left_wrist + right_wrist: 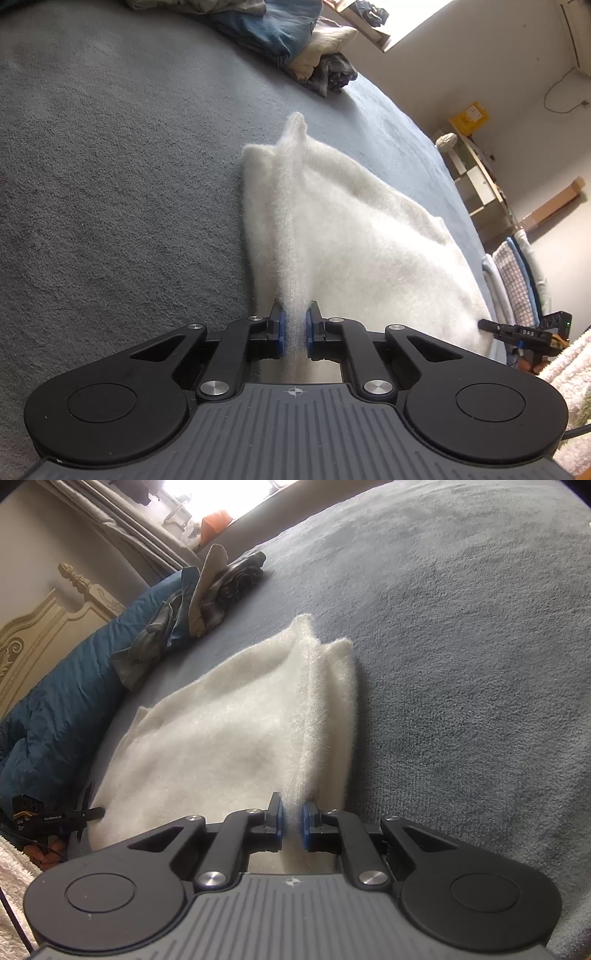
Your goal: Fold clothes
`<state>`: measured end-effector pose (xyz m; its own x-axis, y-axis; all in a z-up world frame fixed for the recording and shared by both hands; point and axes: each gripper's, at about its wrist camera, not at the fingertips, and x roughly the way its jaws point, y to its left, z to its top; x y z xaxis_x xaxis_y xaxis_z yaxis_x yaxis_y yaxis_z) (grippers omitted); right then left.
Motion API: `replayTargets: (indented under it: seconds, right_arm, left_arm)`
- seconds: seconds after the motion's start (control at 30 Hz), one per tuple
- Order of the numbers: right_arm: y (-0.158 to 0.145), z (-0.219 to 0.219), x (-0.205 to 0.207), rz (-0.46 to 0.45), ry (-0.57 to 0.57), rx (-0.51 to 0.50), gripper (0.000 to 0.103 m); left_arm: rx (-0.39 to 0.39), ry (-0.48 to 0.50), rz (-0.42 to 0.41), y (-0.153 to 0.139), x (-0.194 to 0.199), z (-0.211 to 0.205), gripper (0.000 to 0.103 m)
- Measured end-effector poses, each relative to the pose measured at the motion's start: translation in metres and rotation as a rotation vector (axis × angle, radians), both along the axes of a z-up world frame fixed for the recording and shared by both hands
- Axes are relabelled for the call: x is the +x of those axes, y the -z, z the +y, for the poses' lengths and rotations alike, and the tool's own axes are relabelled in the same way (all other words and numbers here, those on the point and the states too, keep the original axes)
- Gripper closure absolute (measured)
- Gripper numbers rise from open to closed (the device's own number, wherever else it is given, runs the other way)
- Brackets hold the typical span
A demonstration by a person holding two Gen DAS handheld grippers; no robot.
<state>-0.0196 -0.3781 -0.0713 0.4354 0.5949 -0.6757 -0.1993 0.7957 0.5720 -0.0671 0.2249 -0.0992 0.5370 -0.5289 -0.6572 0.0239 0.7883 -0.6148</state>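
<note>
An edge of the white fleece garment (332,229) is pinched between the blue pads of the left claw (294,334), and another edge by the right claw (291,821), so one layer is lifted off the rest on the grey bed (110,184), presumably for folding.
</note>
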Motion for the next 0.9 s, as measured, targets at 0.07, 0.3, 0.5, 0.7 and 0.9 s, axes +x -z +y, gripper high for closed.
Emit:
replayTargets:
  seconds: [0.07, 0.3, 0.5, 0.7, 0.9]
  right_arm:
    - [-0.001, -0.001, 0.0, 0.003, -0.004, 0.001, 0.093]
    - [0.002, -0.002, 0.001, 0.033, -0.002, 0.025, 0.093]
    - [0.005, -0.009, 0.002, 0.123, 0.027, 0.109, 0.08]
    - [0.003, -0.004, -0.002, 0.114, -0.022, 0.075, 0.093]
    - [0.001, -0.001, -0.006, 0.104, -0.064, 0.042, 0.095]
  left_arm:
    - [0.0, 0.009, 0.007, 0.0, 0.001, 0.001, 0.095]
    - [-0.045, 0.022, 0.033, 0.003, 0.003, 0.006, 0.094]
    - [-0.063, 0.046, 0.067, 0.003, -0.005, 0.004, 0.08]
    - [-0.004, 0.087, 0.06, 0.006, -0.01, -0.007, 0.094]
    - [0.003, 0.131, 0.076, -0.001, -0.011, -0.003, 0.096]
